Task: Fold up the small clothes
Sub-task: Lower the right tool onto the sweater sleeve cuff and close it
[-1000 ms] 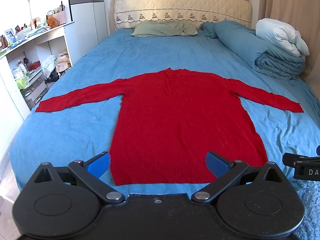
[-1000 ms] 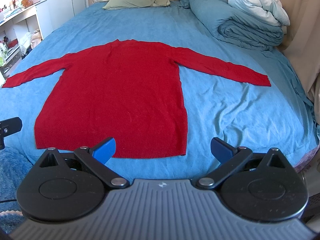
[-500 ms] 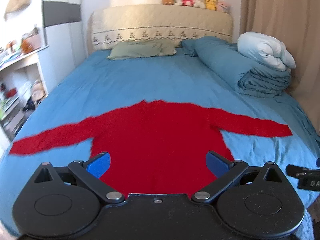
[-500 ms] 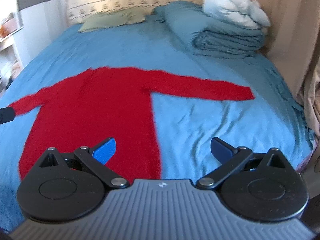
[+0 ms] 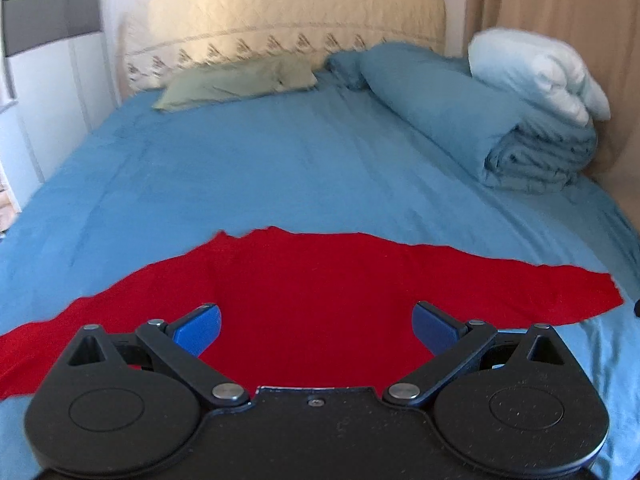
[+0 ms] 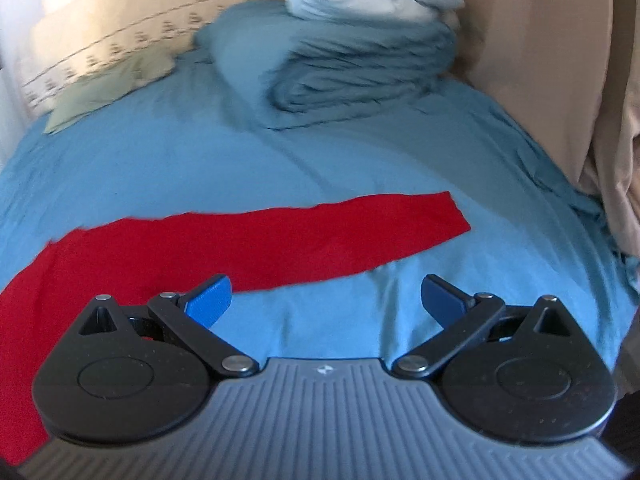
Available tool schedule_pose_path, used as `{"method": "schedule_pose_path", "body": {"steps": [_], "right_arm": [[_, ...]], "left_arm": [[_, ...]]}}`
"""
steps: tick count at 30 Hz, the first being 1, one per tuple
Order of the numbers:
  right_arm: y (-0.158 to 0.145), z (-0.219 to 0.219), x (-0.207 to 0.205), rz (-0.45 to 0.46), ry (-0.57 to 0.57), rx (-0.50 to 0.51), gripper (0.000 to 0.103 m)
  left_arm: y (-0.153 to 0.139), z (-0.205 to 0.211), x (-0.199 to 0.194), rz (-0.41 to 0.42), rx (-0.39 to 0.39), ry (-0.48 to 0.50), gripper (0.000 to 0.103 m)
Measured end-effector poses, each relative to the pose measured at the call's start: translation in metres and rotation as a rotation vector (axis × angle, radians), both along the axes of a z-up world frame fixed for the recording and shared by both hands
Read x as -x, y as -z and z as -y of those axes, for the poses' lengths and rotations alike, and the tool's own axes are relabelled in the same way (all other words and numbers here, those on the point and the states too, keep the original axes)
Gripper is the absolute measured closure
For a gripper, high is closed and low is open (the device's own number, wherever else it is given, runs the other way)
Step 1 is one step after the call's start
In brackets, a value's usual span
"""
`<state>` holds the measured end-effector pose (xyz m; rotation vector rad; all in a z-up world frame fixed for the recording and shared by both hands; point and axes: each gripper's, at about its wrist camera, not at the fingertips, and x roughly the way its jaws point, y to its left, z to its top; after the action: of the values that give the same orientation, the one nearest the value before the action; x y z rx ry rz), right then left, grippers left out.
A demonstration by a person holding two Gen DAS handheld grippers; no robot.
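A red long-sleeved sweater [image 5: 320, 280] lies flat on the blue bed, sleeves spread out to both sides. My left gripper [image 5: 316, 326] is open and empty, held over the sweater's body near the shoulders. In the right wrist view the sweater's right sleeve [image 6: 320, 236] stretches across to its cuff. My right gripper [image 6: 326, 300] is open and empty, over the blue sheet just in front of that sleeve, with its left finger [image 6: 210, 298] by the sleeve's lower edge. The sweater's hem is hidden below both grippers.
A folded blue duvet [image 5: 472, 120] with a white pillow [image 5: 536, 72] on top lies at the bed's far right. A green pillow [image 5: 236, 84] lies by the headboard [image 5: 280, 28]. A beige curtain [image 6: 560, 80] hangs along the right side. A wardrobe [image 5: 52, 60] stands on the left.
Both grippers have moved forward over the bed, from the sweater's hem up toward its shoulders. The right one has swung rightward to the right sleeve. Both stayed open.
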<state>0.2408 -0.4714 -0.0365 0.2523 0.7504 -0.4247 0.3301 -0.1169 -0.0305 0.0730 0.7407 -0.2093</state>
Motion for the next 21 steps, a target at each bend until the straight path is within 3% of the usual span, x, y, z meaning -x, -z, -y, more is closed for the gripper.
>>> {"method": "schedule_pose_path", "body": {"steps": [7, 12, 17, 21], "right_arm": [[0.088, 0.077, -0.069, -0.051, 0.102, -0.061, 0.000], [0.140, 0.115, -0.081, -0.033, 0.194, -0.171, 0.000], [0.166, 0.129, -0.082, 0.041, 0.235, -0.196, 0.004], [0.170, 0.146, -0.085, 0.134, 0.284, -0.255, 0.018]], "left_arm": [[0.068, 0.016, -0.088, -0.098, -0.060, -0.006, 0.000], [0.111, 0.018, -0.118, -0.144, -0.073, -0.023, 0.000], [0.139, 0.018, -0.130, -0.181, -0.091, -0.025, 0.006], [0.149, 0.014, -0.137, -0.192, -0.050, -0.035, 0.006]]}}
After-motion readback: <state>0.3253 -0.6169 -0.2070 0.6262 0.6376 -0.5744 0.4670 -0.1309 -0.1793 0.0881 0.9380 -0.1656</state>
